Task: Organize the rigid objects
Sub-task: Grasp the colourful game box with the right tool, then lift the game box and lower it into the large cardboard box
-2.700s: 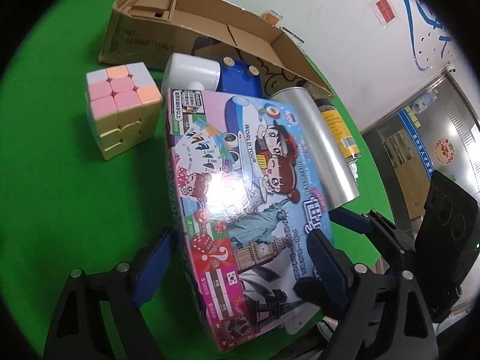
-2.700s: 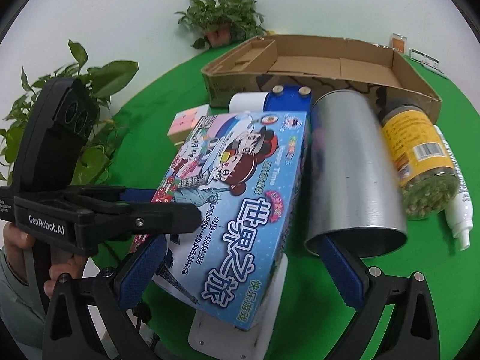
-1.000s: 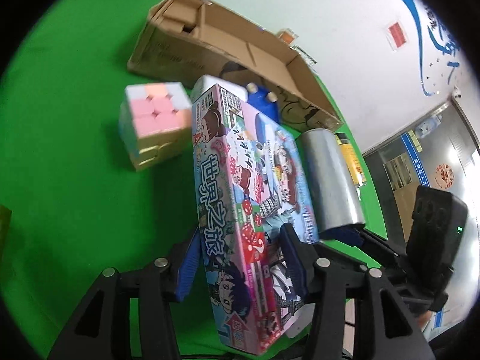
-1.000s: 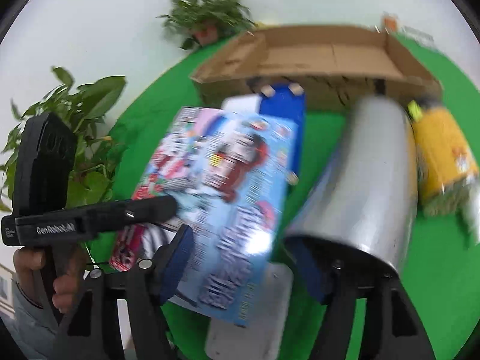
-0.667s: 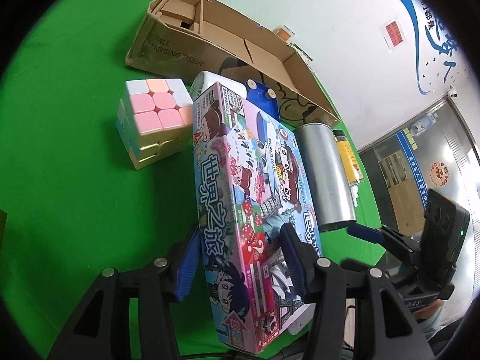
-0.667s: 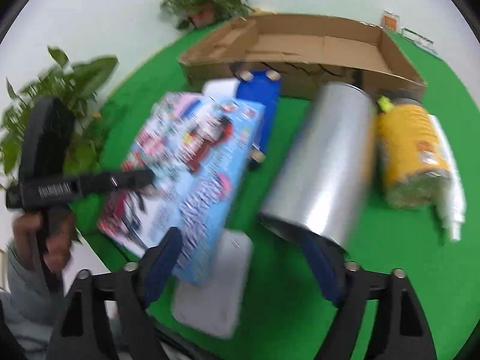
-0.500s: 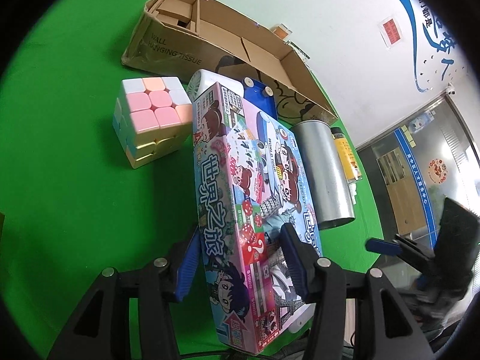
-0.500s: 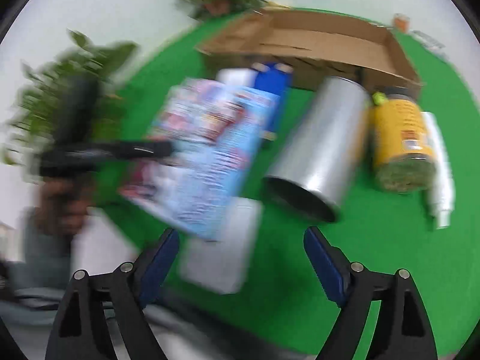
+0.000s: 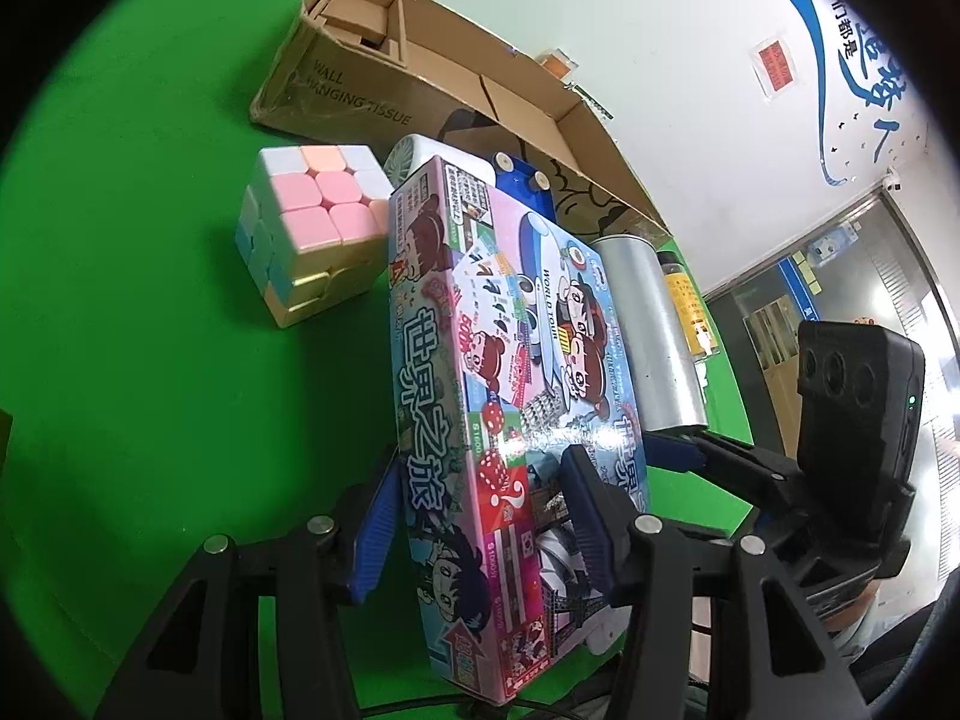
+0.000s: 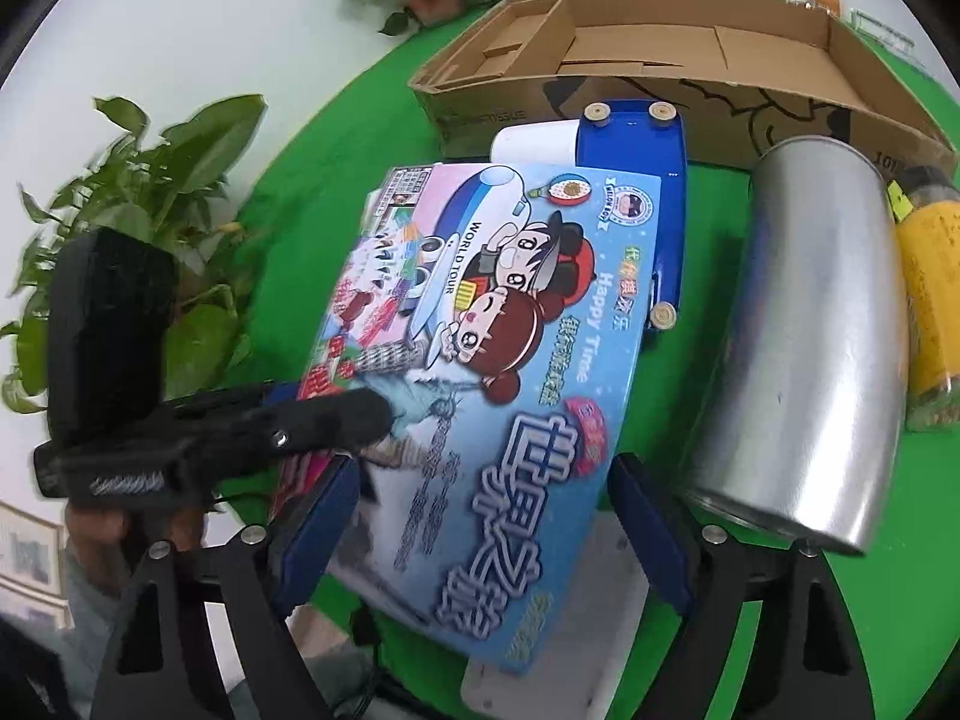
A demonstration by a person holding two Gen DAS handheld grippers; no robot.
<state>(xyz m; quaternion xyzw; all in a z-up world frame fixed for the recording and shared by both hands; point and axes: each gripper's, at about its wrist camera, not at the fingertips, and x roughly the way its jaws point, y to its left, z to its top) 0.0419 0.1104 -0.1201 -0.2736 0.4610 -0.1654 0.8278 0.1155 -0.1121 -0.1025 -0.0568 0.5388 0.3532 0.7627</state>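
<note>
Green felt table (image 9: 120, 360) is filling both views, backed by a white wall (image 10: 210, 30) with potted plants (image 10: 150, 180) beyond the left tong. Ahead of both tongs, an open cardboard box (image 9: 372, 96) is sitting at the far edge. Left gripper (image 9: 474, 516) is clamping the game box (image 9: 480, 372) across its narrow width, holding it tilted on edge. Right gripper (image 10: 486, 516) is straddling that box's near end, jaws closing, pads not yet pressing. Pastel puzzle cube (image 9: 312, 234) is resting left of the game box; a steel tumbler (image 10: 804, 348) and yellow jar (image 10: 930, 312) are lying right of the right tong.
</note>
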